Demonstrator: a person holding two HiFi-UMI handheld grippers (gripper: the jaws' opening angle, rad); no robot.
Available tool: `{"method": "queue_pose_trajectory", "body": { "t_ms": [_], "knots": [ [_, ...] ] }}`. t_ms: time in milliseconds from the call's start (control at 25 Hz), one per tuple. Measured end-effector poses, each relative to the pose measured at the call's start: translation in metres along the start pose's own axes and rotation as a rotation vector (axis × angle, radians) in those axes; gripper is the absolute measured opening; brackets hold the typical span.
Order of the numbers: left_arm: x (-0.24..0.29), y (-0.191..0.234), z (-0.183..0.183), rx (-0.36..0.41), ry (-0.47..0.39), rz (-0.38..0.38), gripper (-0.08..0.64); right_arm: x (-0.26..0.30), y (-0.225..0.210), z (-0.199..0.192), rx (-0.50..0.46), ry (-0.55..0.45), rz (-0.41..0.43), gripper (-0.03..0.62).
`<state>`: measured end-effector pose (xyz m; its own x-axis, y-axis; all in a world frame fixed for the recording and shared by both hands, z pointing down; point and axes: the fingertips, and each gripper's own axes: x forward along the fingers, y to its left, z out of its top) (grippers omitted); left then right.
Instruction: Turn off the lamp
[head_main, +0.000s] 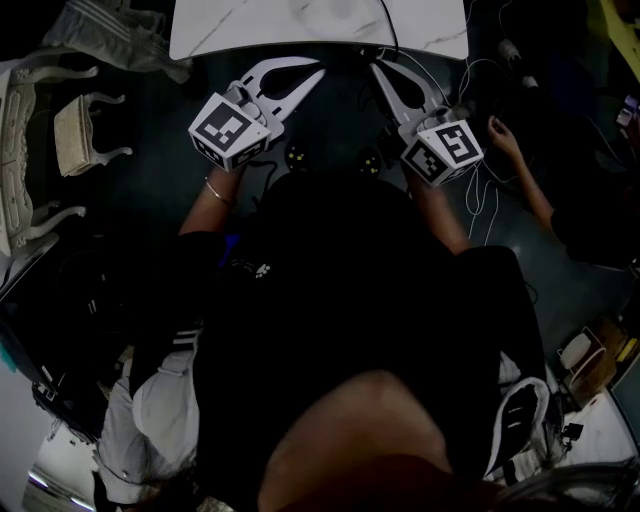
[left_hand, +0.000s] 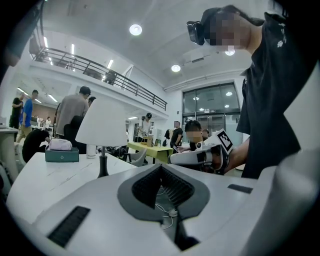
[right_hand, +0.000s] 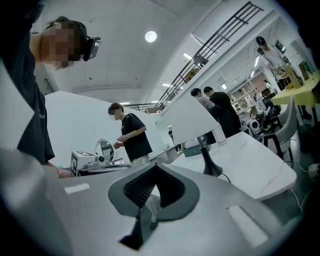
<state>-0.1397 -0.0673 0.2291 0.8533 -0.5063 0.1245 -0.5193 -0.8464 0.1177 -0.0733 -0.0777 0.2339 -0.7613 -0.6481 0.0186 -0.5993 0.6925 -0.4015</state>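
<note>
scene: person stands at a white marble worktop (head_main: 250, 30), one tool in each hand, both pointing toward it
left hand-held gripper (head_main: 321, 68): jaws pressed together at the tips, nothing between them; held off the worktop's near edge, touching nothing
right hand-held gripper (head_main: 377, 66): jaws pressed together, nothing pinched; held just beside the left one, tips near the worktop edge
lamp (left_hand: 102, 126): upright on the worktop, white cone shade on a thin black stem with a black foot; well ahead of both tools, neither touches it
lamp vs jaws: left of the jaw line in the left gripper view, right of it in the right gripper view
lamp lit or not: can't tell
cord (head_main: 388, 25): dark, runs across the worktop and over its near edge, close to the right tool's tips
teal box (left_hand: 61, 155): on the worktop behind the lamp, a pale soft thing lying on top
white cup (left_hand: 90, 150): just beside the box, on the lamp side
ornate white chair (head_main: 30, 150): on the floor at the person's left
seated person's hand (head_main: 505, 135): at the right, near loose white cables on the floor
background: several people standing, a yellow-green table (left_hand: 150, 149), a railed balcony above
</note>
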Motion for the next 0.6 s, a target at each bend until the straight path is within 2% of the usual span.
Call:
{"method": "queue_pose_trajectory", "body": {
  "t_ms": [600],
  "knots": [
    [0.004, -0.007, -0.003, -0.040, 0.013, -0.008, 0.008, -0.017, -0.006, 0.002, 0.032, -0.049, -0.030, 0.002]
  ]
}}
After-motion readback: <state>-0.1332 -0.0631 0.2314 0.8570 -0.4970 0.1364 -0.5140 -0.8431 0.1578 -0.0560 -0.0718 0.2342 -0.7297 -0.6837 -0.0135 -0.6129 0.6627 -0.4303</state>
